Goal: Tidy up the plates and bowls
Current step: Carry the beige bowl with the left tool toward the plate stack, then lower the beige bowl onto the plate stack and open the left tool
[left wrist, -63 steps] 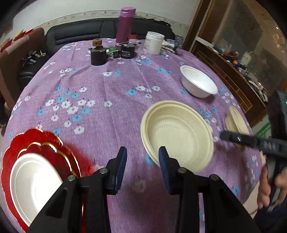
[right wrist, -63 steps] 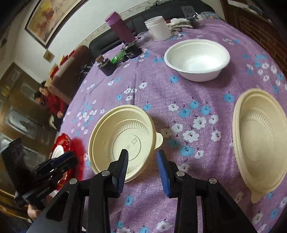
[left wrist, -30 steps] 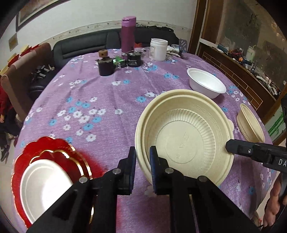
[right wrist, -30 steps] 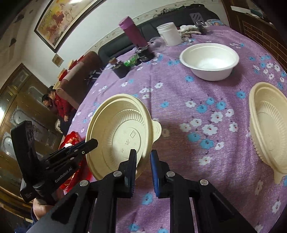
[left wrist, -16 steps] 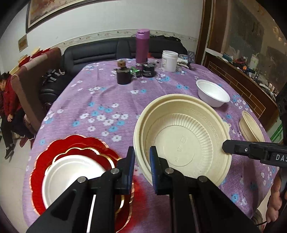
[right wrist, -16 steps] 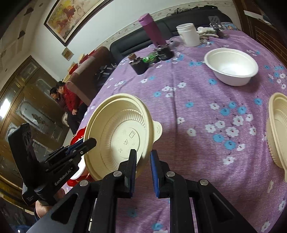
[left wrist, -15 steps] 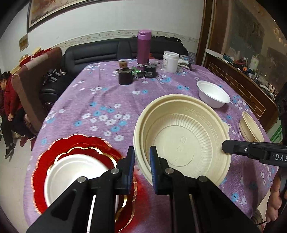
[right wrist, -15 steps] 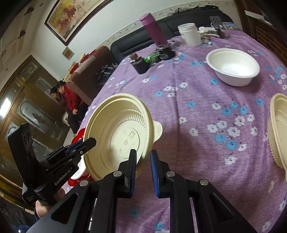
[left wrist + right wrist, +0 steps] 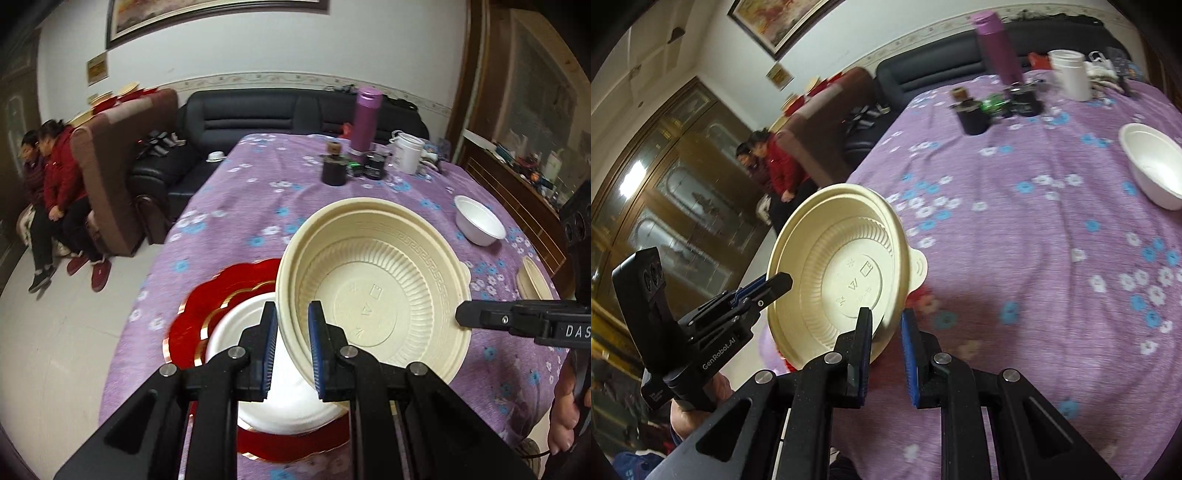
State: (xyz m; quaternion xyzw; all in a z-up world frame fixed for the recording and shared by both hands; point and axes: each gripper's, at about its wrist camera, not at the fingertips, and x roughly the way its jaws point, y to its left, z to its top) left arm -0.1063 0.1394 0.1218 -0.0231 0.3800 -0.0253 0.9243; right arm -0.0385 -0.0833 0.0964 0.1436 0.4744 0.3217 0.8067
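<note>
Left wrist view: red plate [image 9: 207,317] with a white plate [image 9: 236,332] on it sits at the bench's [image 9: 258,192] near edge, and my left tongs [image 9: 291,347] are clenched on the cream bowl's [image 9: 373,291] near rim, holding it tilted in the air just above them. My right tongs [image 9: 461,317] pinch the opposite rim. If my hands drift apart, the thin rim could slip free and the bowl drop off-centre.

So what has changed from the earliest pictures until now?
Both grippers, open two seconds ago, closed on the cream bowl: the left gripper on its near rim, the right gripper on the opposite rim. Together they lifted it off the purple tablecloth toward the red plate holding a white plate. The white bowl stayed put.
</note>
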